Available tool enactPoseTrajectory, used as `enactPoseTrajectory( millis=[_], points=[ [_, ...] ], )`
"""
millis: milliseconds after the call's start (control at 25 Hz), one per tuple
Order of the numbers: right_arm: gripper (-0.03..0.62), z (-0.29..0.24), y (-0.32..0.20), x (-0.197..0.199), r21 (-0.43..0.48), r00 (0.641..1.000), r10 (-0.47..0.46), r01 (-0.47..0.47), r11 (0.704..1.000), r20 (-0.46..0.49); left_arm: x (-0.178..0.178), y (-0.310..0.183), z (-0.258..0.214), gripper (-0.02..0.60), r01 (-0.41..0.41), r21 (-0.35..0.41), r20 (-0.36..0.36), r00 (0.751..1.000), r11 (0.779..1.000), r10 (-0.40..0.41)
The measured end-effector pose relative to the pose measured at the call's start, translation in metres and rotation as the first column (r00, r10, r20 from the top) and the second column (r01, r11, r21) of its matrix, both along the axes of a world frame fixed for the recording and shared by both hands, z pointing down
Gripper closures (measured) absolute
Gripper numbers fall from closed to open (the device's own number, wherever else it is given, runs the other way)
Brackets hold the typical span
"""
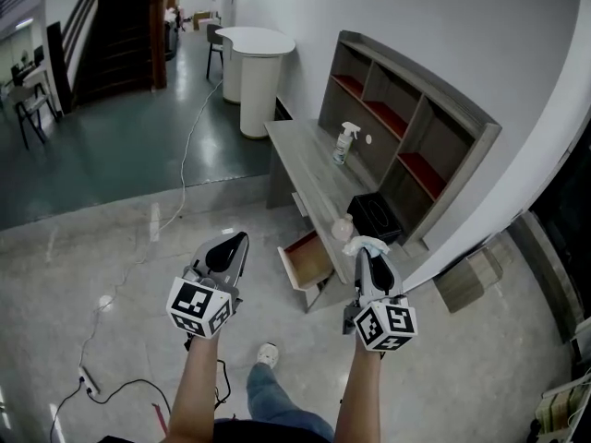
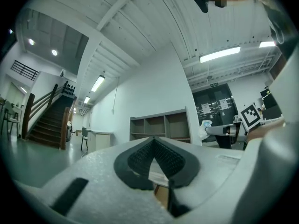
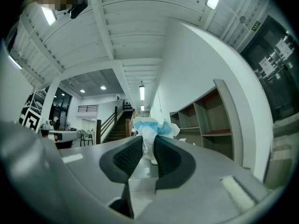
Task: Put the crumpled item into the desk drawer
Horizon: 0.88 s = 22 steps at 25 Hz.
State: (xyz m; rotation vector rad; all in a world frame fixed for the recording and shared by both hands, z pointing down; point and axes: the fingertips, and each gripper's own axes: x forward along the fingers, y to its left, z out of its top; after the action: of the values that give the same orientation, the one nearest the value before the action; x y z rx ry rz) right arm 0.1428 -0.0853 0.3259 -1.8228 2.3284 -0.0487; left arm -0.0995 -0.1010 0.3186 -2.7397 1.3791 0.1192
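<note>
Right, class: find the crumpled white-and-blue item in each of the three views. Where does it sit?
Head view: crumpled white-and-blue item, just right of centre, lower half.
Left gripper view: small, right of centre, at mid-height.
Right gripper view: centre, pinched between the jaws.
Shared landmark: grey open-fronted shelf unit.

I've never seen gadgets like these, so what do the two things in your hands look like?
The left gripper and right gripper each have a pale grey moulded body, black ribbed fingers and a rear cube of black-and-white square markers. No sleeves show; blue jeans and a white shoe are worn.
</note>
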Motion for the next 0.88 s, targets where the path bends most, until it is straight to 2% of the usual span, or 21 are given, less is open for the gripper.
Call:
enactPoseTrajectory(
  millis=[240, 520, 880],
  points=[
    [0.507, 0.002, -0.106, -0.001, -0.006, 1.000, -0.006, 0.006, 1.000, -0.017, -0.001, -0.101, 0.010, 0.578, 0.017, -0.029, 0.007, 1.000, 0.999, -0.017],
    [0.507, 0.018, -0.219, 0.015, -0.044, 0.999, 0.009, -0.011, 0.999, -0.038, 0.016, -0.220, 0.038, 0.578, 0.009, -0.091, 0.012, 1.000, 0.996, -0.008],
    [0.507, 0.049, -0.289, 0.034, -0.102, 0.999, 0.042, -0.042, 0.994, 0.005, 0.050, -0.292, 0.063, 0.578, -0.052, -0.148, 0.049, 0.997, 0.988, 0.059]
  ],
)
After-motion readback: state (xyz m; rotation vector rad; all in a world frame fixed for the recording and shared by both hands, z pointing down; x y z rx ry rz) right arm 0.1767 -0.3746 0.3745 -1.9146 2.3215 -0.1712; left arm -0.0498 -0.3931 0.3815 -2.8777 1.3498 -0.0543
